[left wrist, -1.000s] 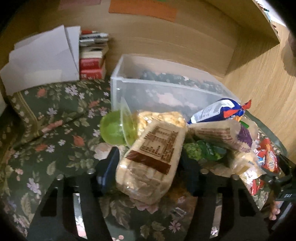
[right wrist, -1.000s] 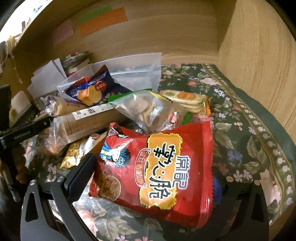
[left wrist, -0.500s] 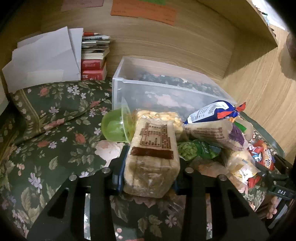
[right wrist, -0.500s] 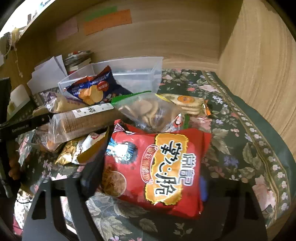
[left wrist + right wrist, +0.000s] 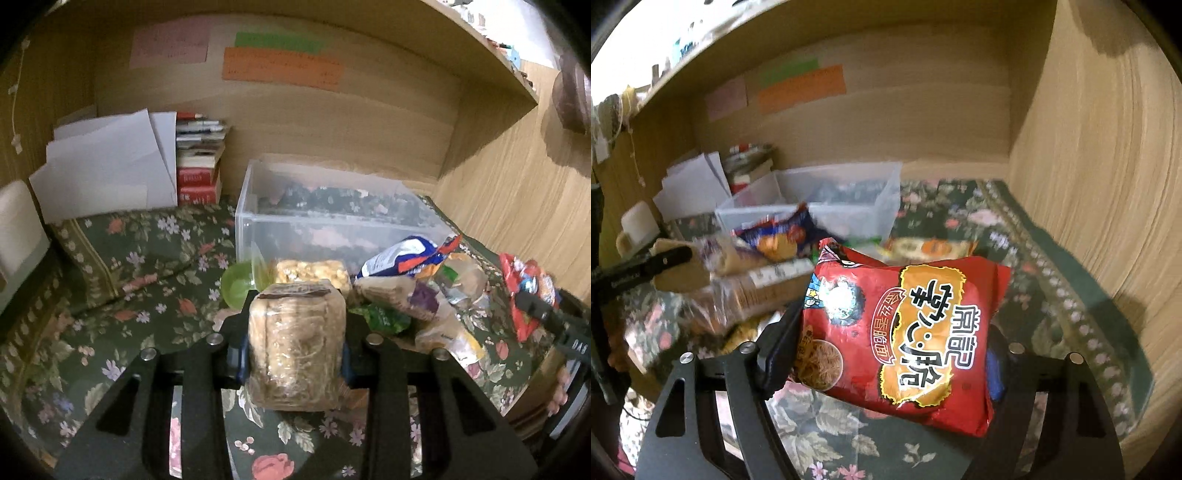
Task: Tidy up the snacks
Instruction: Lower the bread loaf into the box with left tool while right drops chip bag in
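Observation:
My left gripper is shut on a clear-wrapped pack of brown crackers and holds it above the floral cloth. My right gripper is shut on a red snack bag with yellow lettering, lifted off the cloth. A clear plastic bin stands behind the snack pile; it also shows in the right wrist view. Several loose snack packs lie in front of the bin. The right gripper and red bag show at the right edge of the left wrist view.
A green bowl sits left of the pile. Books and white papers stand at the back left. Wooden walls close the back and the right side. A flat cracker pack lies behind the red bag.
Both grippers have closed on their packs and lifted them. The cracker pack has turned end-on to the left camera. The red bag has risen off the cloth.

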Action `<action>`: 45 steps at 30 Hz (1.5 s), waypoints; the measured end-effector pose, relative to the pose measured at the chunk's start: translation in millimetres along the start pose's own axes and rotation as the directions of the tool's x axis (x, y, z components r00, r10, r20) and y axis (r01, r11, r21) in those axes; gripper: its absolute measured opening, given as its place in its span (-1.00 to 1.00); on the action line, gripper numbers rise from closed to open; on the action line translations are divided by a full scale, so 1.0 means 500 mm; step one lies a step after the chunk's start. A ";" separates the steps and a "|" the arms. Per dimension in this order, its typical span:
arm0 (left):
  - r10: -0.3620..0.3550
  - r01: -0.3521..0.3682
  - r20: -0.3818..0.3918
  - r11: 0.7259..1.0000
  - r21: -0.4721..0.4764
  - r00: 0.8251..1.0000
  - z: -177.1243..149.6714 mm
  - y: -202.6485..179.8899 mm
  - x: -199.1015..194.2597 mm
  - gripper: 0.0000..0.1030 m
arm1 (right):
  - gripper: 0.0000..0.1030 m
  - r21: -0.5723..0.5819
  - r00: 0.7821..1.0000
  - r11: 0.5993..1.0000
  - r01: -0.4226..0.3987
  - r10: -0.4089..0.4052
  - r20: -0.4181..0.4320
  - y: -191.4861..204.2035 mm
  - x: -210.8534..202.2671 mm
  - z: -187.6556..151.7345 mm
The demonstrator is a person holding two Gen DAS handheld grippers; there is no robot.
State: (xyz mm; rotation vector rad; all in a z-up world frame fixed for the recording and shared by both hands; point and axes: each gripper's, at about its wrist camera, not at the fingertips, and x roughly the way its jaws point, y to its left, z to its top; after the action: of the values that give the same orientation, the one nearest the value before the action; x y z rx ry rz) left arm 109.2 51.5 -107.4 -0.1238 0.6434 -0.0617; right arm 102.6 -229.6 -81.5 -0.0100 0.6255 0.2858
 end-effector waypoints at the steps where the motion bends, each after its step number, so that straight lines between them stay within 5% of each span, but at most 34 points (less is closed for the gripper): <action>1: 0.001 -0.001 0.004 1.000 -0.001 1.000 0.006 0.000 -0.004 -0.30 | 0.50 0.000 1.000 1.000 0.002 -0.002 0.008 -0.001 -0.002 0.006; 12: 0.003 -0.003 0.105 1.000 -0.001 0.994 0.108 0.001 -0.023 -0.30 | 0.50 -0.065 0.988 0.998 0.010 0.000 0.153 0.027 -0.003 0.124; 19: -0.001 -0.002 0.152 1.000 0.017 0.988 0.175 -0.013 -0.012 -0.30 | 0.50 -0.088 0.985 0.996 -0.018 0.033 0.168 0.047 0.040 0.184; 28: 0.002 -0.008 0.153 0.999 0.040 0.988 0.242 -0.025 0.045 -0.30 | 0.50 -0.119 0.990 0.991 -0.066 0.080 0.116 0.075 0.132 0.243; 45: 0.024 -0.025 0.017 0.996 0.088 1.000 0.269 -0.034 0.224 -0.30 | 0.50 -0.171 0.987 0.978 -0.119 0.097 -0.128 0.104 0.319 0.259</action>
State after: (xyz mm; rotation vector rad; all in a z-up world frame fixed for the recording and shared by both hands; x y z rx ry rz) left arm 279.2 36.6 -64.9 -0.0309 0.6250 -0.0651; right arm 286.4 -125.7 -64.6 -0.1666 0.7186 0.4486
